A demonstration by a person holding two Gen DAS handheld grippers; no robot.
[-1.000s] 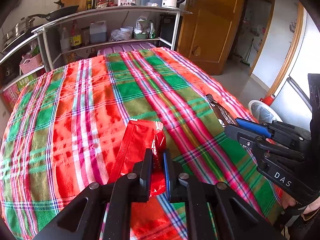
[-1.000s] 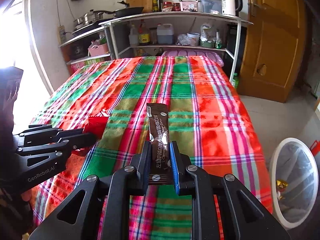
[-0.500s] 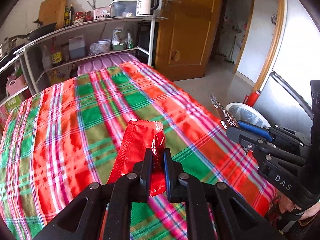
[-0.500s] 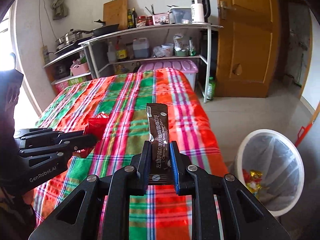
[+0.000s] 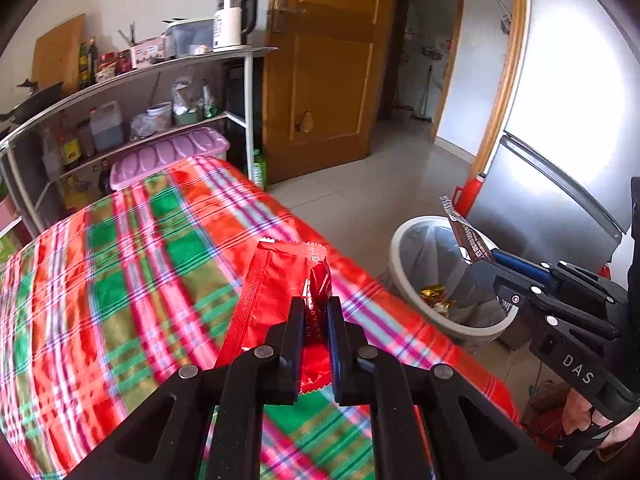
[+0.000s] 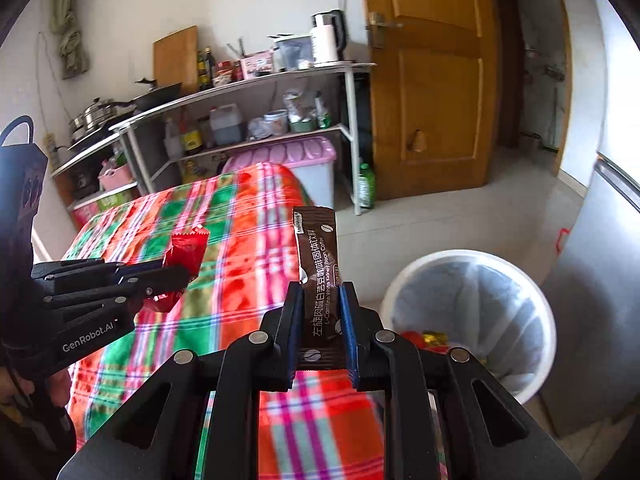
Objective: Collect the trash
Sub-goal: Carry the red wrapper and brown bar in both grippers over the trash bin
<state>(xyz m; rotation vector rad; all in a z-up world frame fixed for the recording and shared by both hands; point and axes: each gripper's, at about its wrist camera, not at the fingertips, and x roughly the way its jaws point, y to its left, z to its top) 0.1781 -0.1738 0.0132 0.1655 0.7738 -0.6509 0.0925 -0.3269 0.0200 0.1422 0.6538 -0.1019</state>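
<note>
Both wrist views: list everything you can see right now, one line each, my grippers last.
Red foil snack wrapper: one, red, clamped in the left gripper above the table.
Brown coffee stick sachet: one, dark brown, clamped in the right gripper.
White round trash bin: one, white with grey liner, on the floor right of the table, some wrappers inside.
Plaid tablecloth: one, red, green and pink, covering the table.
Metal shelf rack: one, white and grey, behind the table, holding bottles, pots and a white kettle.
Lilac plastic storage box: one, under the rack.
Wooden door: one, brown.
Left gripper: black, shut.
Right gripper: black, shut.
</note>
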